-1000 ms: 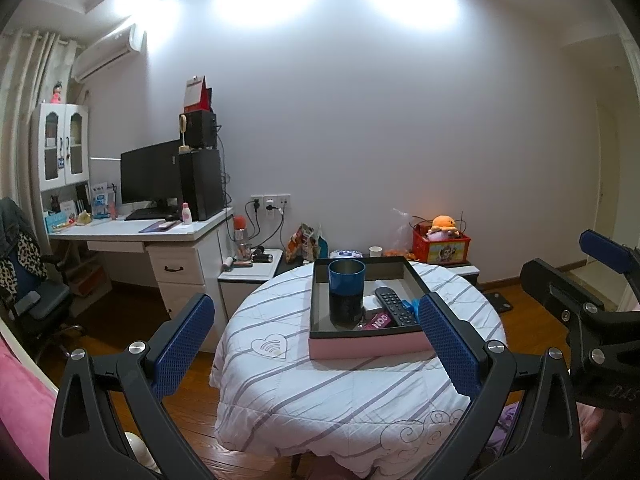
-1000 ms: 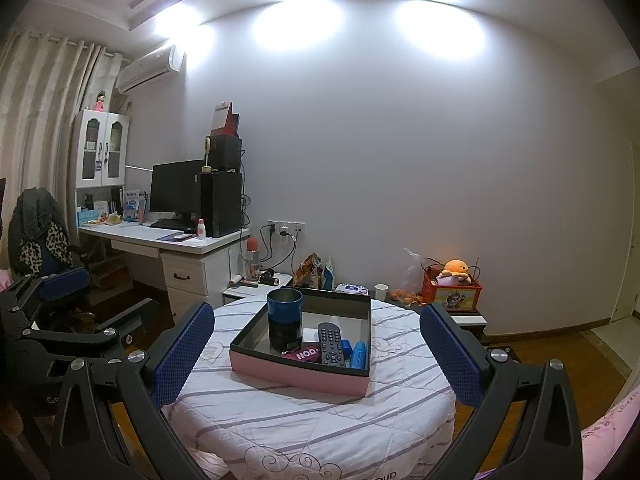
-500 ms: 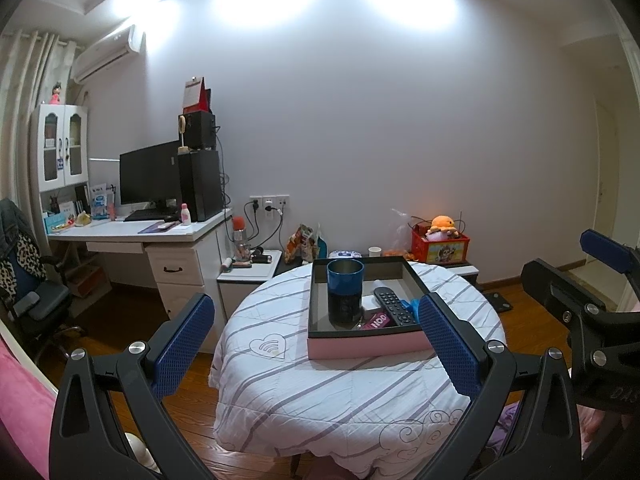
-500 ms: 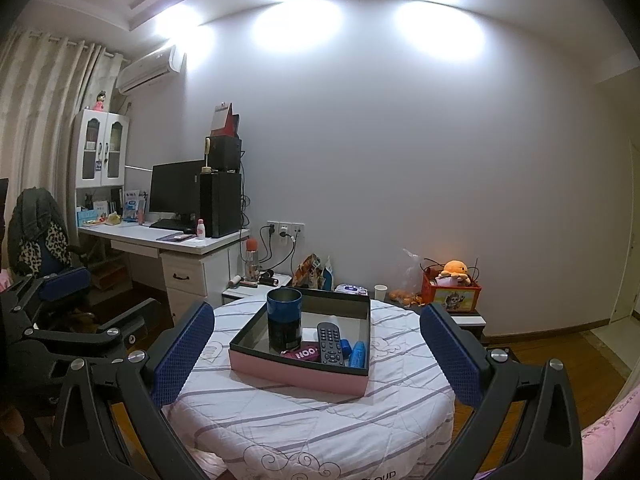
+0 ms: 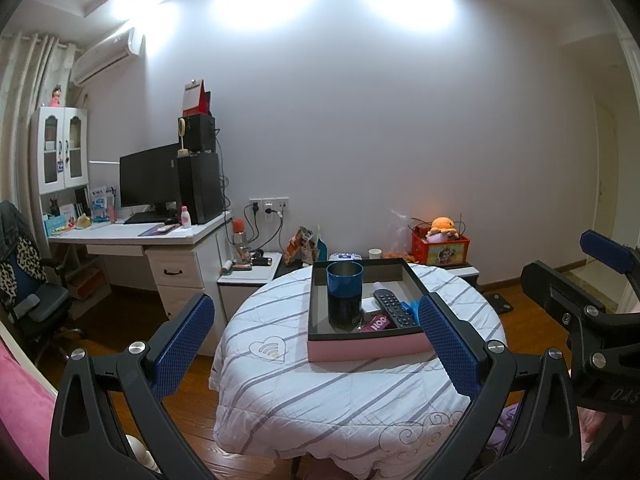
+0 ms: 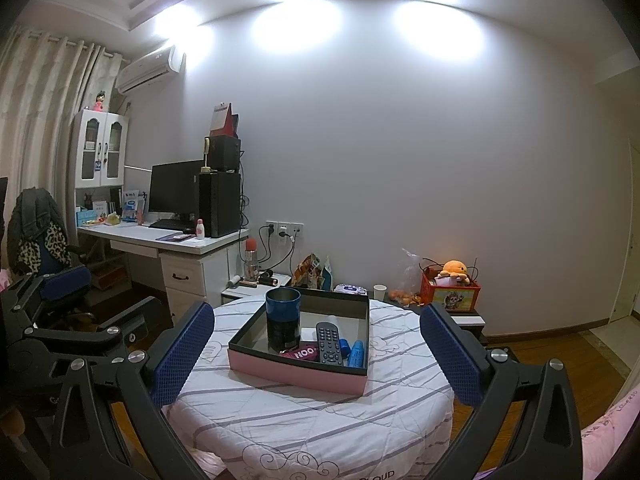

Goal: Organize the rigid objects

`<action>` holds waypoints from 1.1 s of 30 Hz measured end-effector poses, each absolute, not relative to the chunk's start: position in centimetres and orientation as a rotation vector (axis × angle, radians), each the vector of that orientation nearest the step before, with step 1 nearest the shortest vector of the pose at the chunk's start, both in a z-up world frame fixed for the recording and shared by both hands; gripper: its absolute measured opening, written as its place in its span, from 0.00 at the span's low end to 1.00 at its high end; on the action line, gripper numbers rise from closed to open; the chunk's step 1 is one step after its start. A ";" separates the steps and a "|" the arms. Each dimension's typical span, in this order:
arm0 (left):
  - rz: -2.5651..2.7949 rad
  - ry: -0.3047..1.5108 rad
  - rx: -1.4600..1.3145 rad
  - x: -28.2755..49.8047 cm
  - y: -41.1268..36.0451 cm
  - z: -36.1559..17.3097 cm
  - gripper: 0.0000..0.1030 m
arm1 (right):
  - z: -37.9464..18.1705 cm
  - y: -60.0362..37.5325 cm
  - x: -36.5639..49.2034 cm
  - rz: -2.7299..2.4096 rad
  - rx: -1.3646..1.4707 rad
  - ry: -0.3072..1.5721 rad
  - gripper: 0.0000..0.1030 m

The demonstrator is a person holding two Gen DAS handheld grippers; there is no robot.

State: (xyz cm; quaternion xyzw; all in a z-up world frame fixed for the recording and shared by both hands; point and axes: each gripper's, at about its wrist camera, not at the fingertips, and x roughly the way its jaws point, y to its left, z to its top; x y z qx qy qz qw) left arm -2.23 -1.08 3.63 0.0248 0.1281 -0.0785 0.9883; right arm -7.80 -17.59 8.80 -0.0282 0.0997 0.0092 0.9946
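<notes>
A pink box (image 5: 368, 349) with a dark rim sits on a round table (image 5: 320, 392) with a striped white cover; it also shows in the right wrist view (image 6: 296, 374). Inside stand a blue and black cup (image 5: 344, 294) (image 6: 283, 319), a black remote (image 5: 393, 309) (image 6: 329, 342), a pink pack (image 5: 376, 323) (image 6: 304, 354) and small blue items (image 6: 355, 353). My left gripper (image 5: 316, 346) is open and empty, well back from the table. My right gripper (image 6: 316, 354) is open and empty, also held back.
A white desk (image 5: 136, 236) with a monitor (image 5: 150, 180) and an office chair (image 5: 28, 300) stand at the left. A low cabinet (image 5: 248, 276) with small items and a red toy box (image 5: 440, 246) stand behind the table. Wooden floor surrounds it.
</notes>
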 end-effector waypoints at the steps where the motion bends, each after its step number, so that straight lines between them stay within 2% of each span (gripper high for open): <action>1: -0.157 0.256 0.049 -2.3 -1.1 3.7 1.00 | 8.8 -17.6 -7.8 0.018 -0.057 0.200 1.00; 33: -0.156 0.259 0.051 -2.3 -1.0 3.8 1.00 | 8.8 -17.6 -7.6 0.024 -0.065 0.214 1.00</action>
